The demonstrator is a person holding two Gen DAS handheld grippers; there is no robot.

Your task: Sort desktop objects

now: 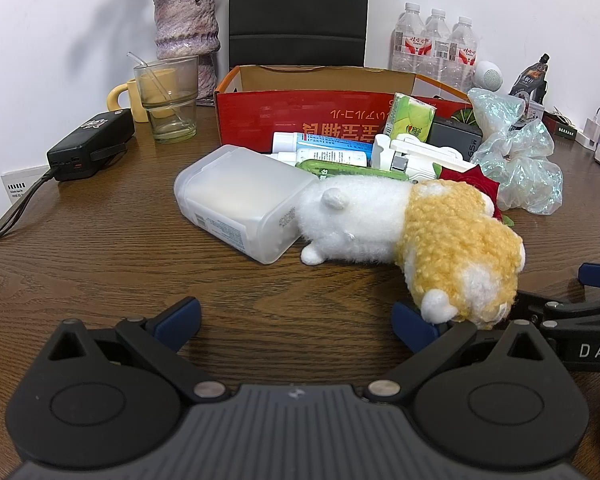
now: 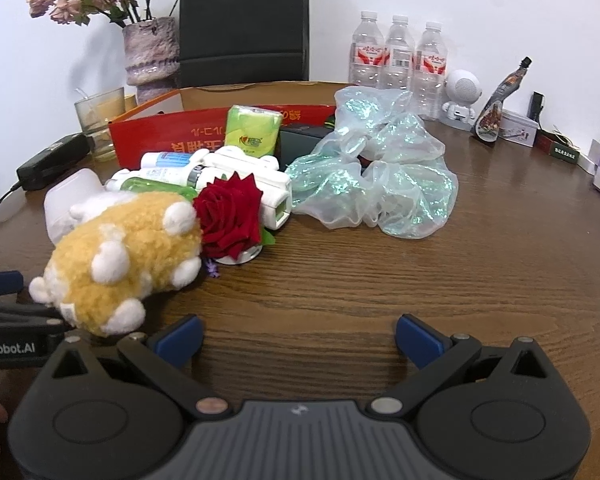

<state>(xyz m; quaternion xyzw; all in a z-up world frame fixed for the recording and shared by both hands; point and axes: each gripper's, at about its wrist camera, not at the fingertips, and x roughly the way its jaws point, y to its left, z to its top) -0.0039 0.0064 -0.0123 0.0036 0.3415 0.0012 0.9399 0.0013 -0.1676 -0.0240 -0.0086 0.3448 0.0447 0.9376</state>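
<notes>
Both hand-held grippers, the left gripper (image 1: 296, 320) and the right gripper (image 2: 298, 334), hover low over the brown wooden table (image 1: 100, 264) with jaws spread apart and empty. Nearest them lies the fluffy yellow-and-white plush toy (image 1: 420, 232), long axis running near-right to far-left; its near end touches the left gripper's right finger, so the left seems better placed. Beyond stands the red cardboard box (image 1: 280, 116).

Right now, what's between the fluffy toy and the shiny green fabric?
The red rose sits between the fluffy toy and the shiny green fabric, clearest in the right wrist view.
</notes>
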